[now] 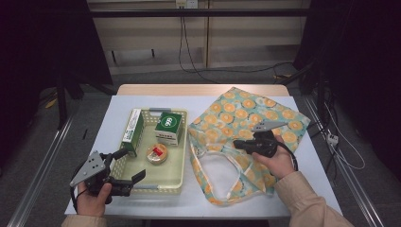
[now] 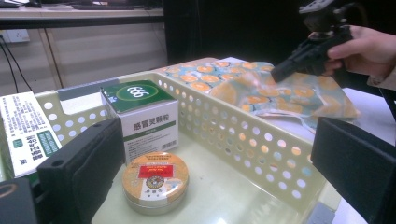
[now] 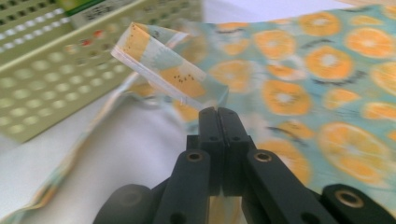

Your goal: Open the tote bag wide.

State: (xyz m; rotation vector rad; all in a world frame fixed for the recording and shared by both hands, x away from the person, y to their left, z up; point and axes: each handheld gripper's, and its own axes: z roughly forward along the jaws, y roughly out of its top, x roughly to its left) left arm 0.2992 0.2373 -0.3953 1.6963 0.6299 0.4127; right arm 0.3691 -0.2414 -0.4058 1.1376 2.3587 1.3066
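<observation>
A pale perforated basket (image 1: 156, 188) (image 2: 243, 140) holds a round orange-lidded tin (image 1: 157, 153) (image 2: 155, 179), a green-and-white "666" box (image 1: 169, 126) (image 2: 142, 116) and a tall green-and-white box (image 1: 133, 130) (image 2: 25, 133). My left gripper (image 1: 128, 165) (image 2: 217, 177) is open at the basket's near left corner, its jaws wide apart and the tin ahead of them. An orange-print tote bag (image 1: 255, 113) (image 2: 252, 88) (image 3: 327, 70) lies to the right. My right gripper (image 1: 238, 143) (image 2: 280, 72) (image 3: 218, 116) is shut on the bag's strap (image 3: 159, 60), which rises from the jaws.
A white sheet covers the table (image 1: 302, 161). The bag's loose handles (image 1: 203, 163) trail toward the near edge beside the basket. Cables and a power strip (image 1: 333, 138) lie on the floor off the right side, and metal rails run along both sides.
</observation>
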